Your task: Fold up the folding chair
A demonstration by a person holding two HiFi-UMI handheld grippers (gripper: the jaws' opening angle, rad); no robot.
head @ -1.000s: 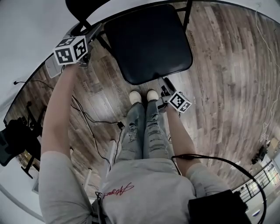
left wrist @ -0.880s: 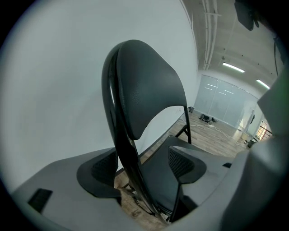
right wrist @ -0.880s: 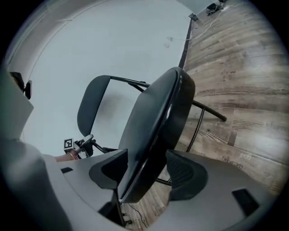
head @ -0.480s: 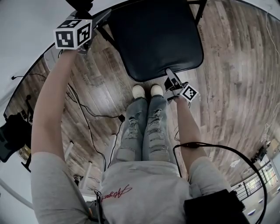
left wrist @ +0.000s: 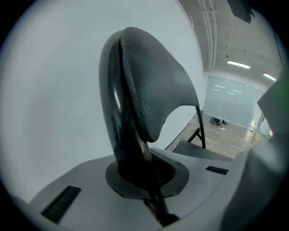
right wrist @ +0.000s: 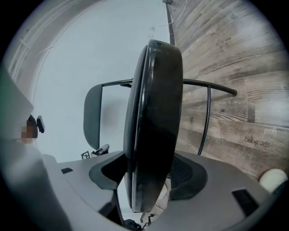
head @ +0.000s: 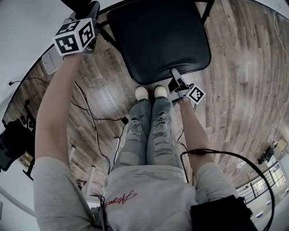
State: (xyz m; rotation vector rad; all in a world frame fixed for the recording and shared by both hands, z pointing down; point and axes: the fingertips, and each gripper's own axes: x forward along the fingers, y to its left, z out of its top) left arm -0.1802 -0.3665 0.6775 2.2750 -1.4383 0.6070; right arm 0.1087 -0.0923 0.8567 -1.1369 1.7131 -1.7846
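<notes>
Leverage is the reason for this two-point hold on the black padded, metal-framed folding chair [head: 160,40], which stands open on the grey-brown wood-plank floor [head: 235,90] at twelve o'clock from my white shoes [head: 141,93], its back toward the pale wall [head: 27,27]. My left gripper [head: 89,11], up at eleven o'clock, is clenched on the top edge of the curved, leather-grained black backrest [left wrist: 151,85]. Its own view shows that edge rising straight out from between the jaws, so I take this as the anchor that stops the frame from skating away. My right gripper [head: 175,77], low at one o'clock just beyond my toes, is clamped on the front rim of the black cushioned seat [right wrist: 153,113], which runs edge-on between its jaws with a pad on each face. I judge that placement deliberate: the front rim is the point farthest from the seat's hinge, so lifting there should swing the seat up toward the backrest with the least effort. The seat lies flat, so the fold itself is not yet begun. The risk I see is the rim sliding through the pads as the seat pivots, or the thin black frame tubes [right wrist: 208,113] kicking out on the smooth planks.
</notes>
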